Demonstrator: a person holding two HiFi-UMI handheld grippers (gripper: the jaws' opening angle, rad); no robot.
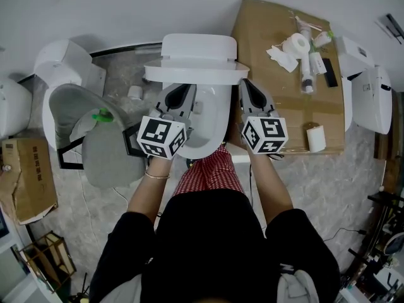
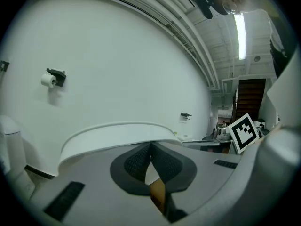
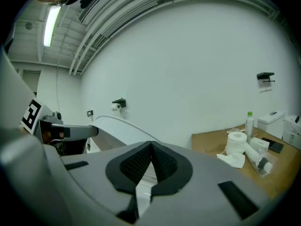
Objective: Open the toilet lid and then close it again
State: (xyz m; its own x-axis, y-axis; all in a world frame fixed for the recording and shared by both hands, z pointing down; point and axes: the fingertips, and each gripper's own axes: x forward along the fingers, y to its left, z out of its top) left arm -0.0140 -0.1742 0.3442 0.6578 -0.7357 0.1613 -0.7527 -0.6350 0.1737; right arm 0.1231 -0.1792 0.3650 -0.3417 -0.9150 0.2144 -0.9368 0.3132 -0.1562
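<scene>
The white toilet [image 1: 211, 128] stands in the middle of the head view, its lid [image 1: 196, 74] raised upright against the tank [image 1: 199, 46]. My left gripper [image 1: 183, 93] hovers over the left side of the bowl, just below the lid's edge, with its jaws shut on nothing. My right gripper [image 1: 247, 88] is beside the bowl's right rim, also shut and empty. In the left gripper view the dark pads [image 2: 141, 161] meet at the tip, and the lid's curved white edge [image 2: 108, 138] lies right behind them. The right gripper view shows its pads [image 3: 162, 164] closed, with the lid [image 3: 120, 133] off to the left.
A cardboard box [image 1: 278, 87] right of the toilet carries paper rolls, bottles and a tissue. Another toilet with a grey seat [image 1: 95, 144] stands at the left, and a white fixture [image 1: 369, 96] at the far right. A smaller carton [image 1: 28, 178] lies on the floor at the left.
</scene>
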